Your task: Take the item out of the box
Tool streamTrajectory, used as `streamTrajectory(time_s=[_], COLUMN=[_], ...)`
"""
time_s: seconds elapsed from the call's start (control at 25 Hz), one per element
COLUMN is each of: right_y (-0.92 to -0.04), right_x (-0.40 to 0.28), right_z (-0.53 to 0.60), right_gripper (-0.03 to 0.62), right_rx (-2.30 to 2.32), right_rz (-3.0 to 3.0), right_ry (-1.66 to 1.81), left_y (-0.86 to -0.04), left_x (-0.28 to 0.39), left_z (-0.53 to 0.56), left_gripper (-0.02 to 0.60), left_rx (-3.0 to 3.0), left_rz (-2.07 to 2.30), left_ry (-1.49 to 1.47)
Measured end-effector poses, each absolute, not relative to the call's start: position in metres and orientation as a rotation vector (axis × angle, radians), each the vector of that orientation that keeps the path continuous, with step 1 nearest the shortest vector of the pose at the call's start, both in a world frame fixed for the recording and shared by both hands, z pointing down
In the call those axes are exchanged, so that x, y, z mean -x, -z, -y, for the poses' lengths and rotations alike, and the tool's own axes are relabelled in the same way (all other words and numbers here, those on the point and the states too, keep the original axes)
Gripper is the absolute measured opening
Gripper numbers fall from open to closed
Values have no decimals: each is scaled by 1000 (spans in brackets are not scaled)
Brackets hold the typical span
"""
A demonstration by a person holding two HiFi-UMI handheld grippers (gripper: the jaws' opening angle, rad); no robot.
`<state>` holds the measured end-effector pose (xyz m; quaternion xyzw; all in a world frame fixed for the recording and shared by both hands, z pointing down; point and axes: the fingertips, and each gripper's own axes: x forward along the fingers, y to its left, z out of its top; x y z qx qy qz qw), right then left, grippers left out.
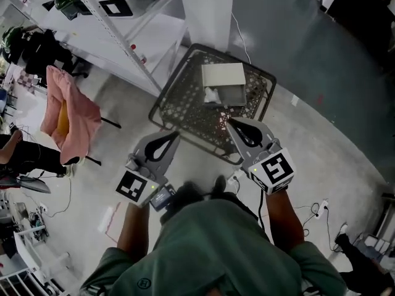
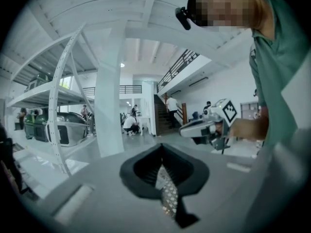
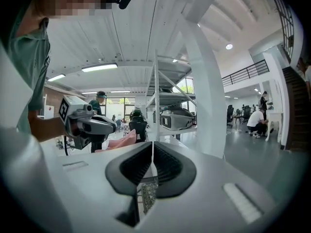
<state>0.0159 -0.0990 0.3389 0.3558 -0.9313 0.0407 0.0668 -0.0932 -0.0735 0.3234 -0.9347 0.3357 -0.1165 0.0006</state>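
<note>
Box (image 1: pixel 223 76) was untouched by either tool. Nearest the person, the left gripper (image 1: pixel 174 134) had its jaws pressed together and empty, while the right gripper (image 1: pixel 229 123) had its jaws parted by a thin slit with nothing between them. Beyond both stood a black mesh basket (image 1: pixel 162 94) on the grey floor (image 1: pixel 321 122). The pale box lay inside it near the far-right rim, with a small white thing (image 1: pixel 212 95) at its near-left corner.

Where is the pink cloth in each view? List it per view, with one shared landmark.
Head view: pink cloth at left, mid-height.
Left gripper view: not in it.
Right gripper view: cloth low, left of centre.
Shared landmark: white pillar.
</note>
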Motion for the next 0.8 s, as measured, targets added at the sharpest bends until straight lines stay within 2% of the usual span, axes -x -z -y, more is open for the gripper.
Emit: streamTrajectory(time_s=[0.8], right_y=[-339], right_x=[31], right_z=[208], right_gripper=[25], right_rx=[-1369], right_rz=[2567], right_ry=[-144], left_y=[-331], left_x=[134], left_z=[221], left_gripper=[3], left_rx=[3075], left_rz=[-673], left_ry=[201])
